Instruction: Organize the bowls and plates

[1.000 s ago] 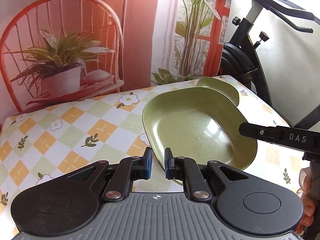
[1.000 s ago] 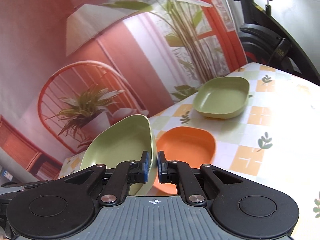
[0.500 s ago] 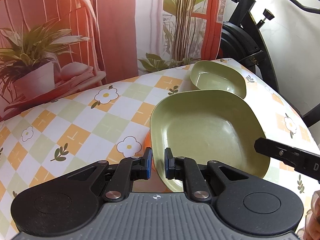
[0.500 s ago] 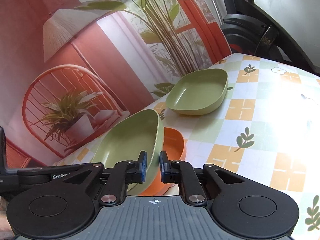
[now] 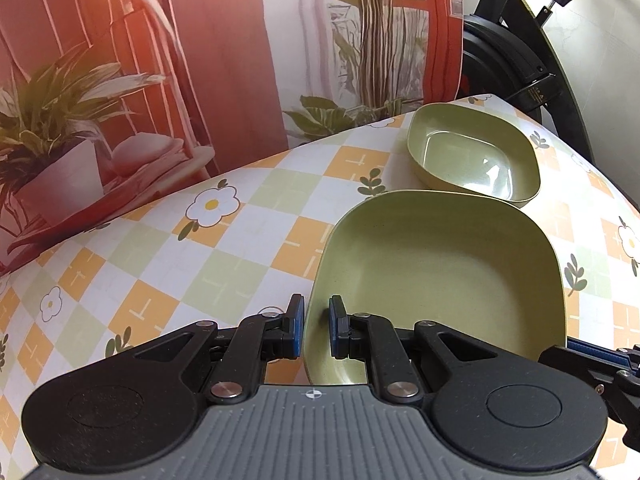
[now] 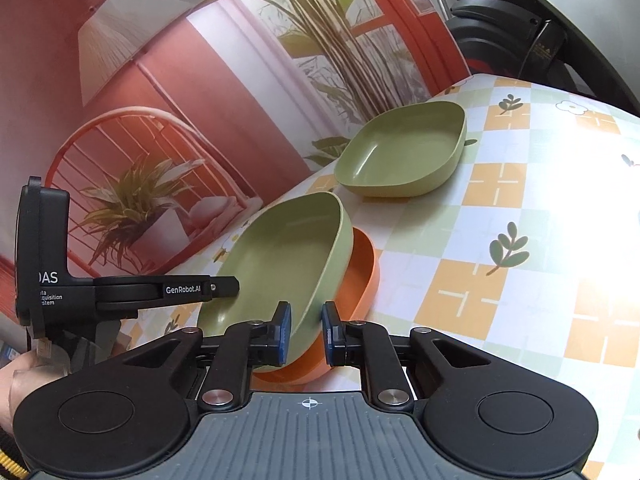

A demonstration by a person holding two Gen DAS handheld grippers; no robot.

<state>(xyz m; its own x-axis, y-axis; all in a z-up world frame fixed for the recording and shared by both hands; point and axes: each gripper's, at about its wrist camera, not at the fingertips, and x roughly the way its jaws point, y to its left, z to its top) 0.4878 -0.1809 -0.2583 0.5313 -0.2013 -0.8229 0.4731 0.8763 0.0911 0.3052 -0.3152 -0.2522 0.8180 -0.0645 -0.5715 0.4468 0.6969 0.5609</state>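
Lowered since a second ago, the large green plate (image 5: 440,276) now sits nested in an orange plate on the bench (image 5: 224,264), no longer tilted up in the air. From the left wrist, the left gripper (image 5: 316,330) has its fingers slightly spread on either side of the plate's near rim, with a visible gap at each pad, so I judge the rim released rather than pinched. A smaller green bowl (image 5: 476,156) stands just beyond, apart from the plate.

From the right wrist, the right gripper (image 6: 305,332) likewise straddles the green plate (image 6: 288,264), fingers apart, the orange plate (image 6: 360,276) showing beneath it. The green bowl (image 6: 404,152) rests farther back.

These pieces look light, stiff and smooth (likely plastic or melamine), so the thin rim is the sensible hold, though it could slip. A glossy checked cloth covers the bench; a printed backdrop (image 6: 200,80) and an exercise bike (image 5: 516,48) stand behind.
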